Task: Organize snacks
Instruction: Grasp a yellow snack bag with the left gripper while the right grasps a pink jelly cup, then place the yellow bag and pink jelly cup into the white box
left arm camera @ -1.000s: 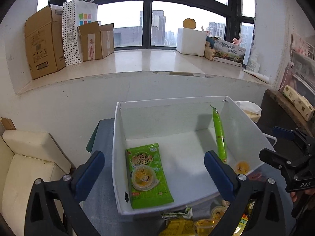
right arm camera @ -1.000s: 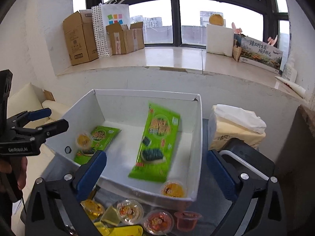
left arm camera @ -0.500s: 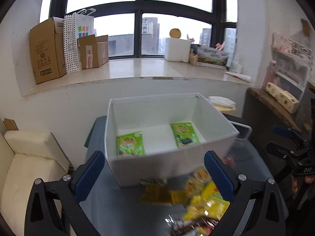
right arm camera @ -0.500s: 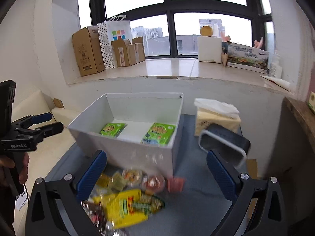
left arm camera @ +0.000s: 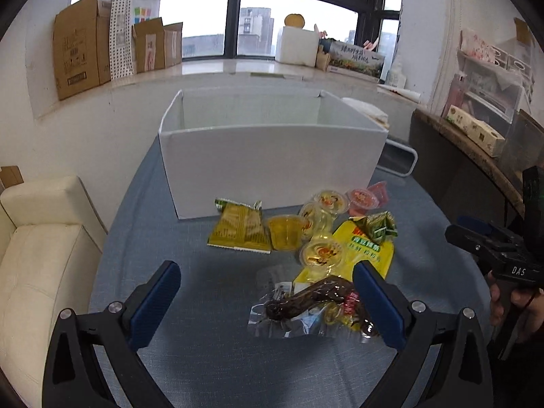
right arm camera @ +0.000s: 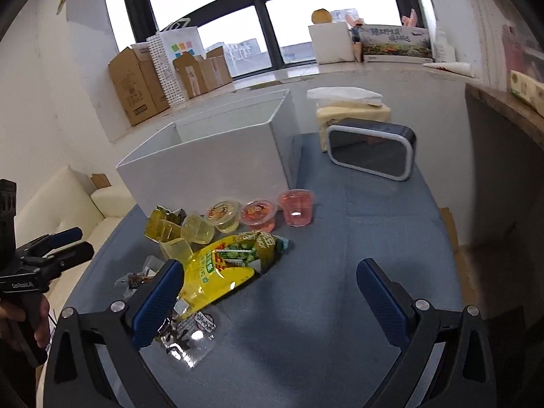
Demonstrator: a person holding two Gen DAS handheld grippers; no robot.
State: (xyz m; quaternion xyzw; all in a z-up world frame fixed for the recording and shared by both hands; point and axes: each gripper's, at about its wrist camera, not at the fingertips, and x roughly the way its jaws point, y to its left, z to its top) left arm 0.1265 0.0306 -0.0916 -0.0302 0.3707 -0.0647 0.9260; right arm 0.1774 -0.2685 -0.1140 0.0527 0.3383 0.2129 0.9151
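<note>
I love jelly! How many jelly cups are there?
6, all in front of the white box: pink cup, red cup, two yellowish cups beside them, a tipped cup by the olive packet, a lidded cup on the yellow bag. Others may hide underneath.

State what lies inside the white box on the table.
Only the bare upper inner walls of the white box show. Its near wall hides the floor, so any contents cannot be seen.

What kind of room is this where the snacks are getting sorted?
Probably a high-rise apartment or office lounge: a cream sofa beside the blue-covered table, a wide window facing city towers, and cardboard boxes on the sill.
</note>
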